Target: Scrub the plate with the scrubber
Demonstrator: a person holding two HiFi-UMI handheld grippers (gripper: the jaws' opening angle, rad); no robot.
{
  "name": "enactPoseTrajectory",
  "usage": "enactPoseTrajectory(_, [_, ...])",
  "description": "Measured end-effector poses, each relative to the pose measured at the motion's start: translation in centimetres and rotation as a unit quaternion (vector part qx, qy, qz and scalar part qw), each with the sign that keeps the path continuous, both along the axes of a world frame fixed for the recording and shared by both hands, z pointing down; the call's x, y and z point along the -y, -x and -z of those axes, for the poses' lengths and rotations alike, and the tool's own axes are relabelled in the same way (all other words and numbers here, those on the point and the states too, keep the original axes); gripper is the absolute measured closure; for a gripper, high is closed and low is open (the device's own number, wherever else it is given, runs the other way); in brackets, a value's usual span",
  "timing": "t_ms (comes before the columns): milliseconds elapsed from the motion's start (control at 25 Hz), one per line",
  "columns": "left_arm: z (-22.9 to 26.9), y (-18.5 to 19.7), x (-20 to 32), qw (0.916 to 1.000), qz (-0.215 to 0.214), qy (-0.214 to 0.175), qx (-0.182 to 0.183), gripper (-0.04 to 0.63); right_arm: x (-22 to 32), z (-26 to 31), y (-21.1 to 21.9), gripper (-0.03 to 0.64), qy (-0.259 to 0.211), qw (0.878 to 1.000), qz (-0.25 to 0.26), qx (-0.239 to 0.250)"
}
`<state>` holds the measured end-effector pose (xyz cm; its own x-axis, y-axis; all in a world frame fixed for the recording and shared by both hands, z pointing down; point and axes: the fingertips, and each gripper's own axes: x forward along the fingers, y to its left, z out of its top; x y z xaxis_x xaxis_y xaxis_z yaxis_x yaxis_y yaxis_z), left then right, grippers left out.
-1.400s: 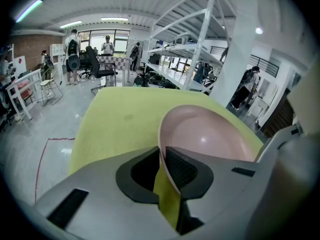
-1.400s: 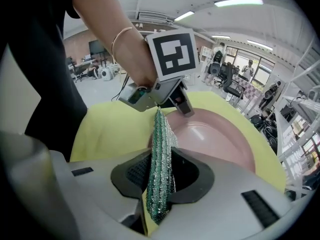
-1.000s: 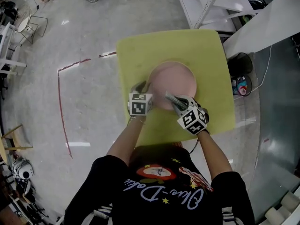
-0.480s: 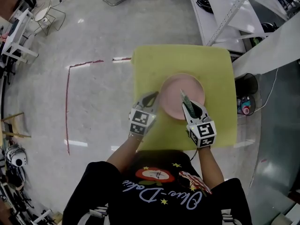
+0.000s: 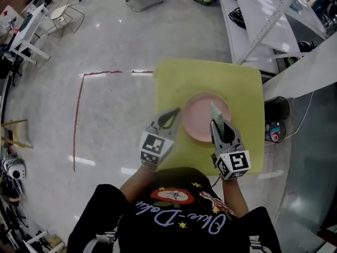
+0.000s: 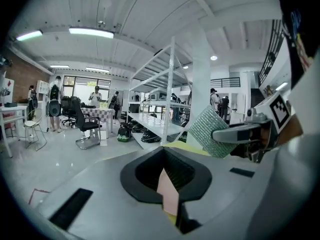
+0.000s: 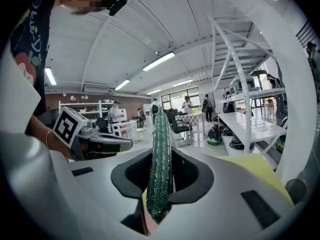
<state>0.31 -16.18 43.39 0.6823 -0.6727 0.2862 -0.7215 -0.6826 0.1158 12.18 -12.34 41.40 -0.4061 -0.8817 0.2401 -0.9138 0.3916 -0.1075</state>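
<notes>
Right gripper view shows the right gripper (image 7: 161, 194) clamped on a flat green-and-silver metallic mesh scrubber (image 7: 160, 154). The scrubber is held edge-on, with most of its pad standing out past the jaws. The left gripper (image 6: 168, 186) has its jaws pressed together with nothing caught between them; only a pink sliver of plate shows through the gap beneath. In the head view the round pink plate (image 5: 200, 123) lies flat on the yellow-green square table (image 5: 174, 78), between the two grippers, which appear raised clear of it. The scrubber looks light, thin and floppy, so the grip near its base probably suits it, though it may buckle under pressure. The plate seems rigid, smooth and liable to slide, so pinching its near left rim would likely steady it.
</notes>
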Motion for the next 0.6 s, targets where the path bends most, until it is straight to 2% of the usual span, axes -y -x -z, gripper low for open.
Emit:
enactPoseTrajectory(280, [2.8,-0.4,-0.1,0.9998,-0.001,-0.017,-0.013,0.594,0.4,2.2,0.0,0.551,-0.022,1.000,0.001,0.001])
enactPoseTrajectory(600, [3.4,-1.1,-0.8,0.9995,-0.010,-0.015,-0.027,0.594,0.0,2.6,0.4,0.552,-0.025,1.000,0.009,-0.001])
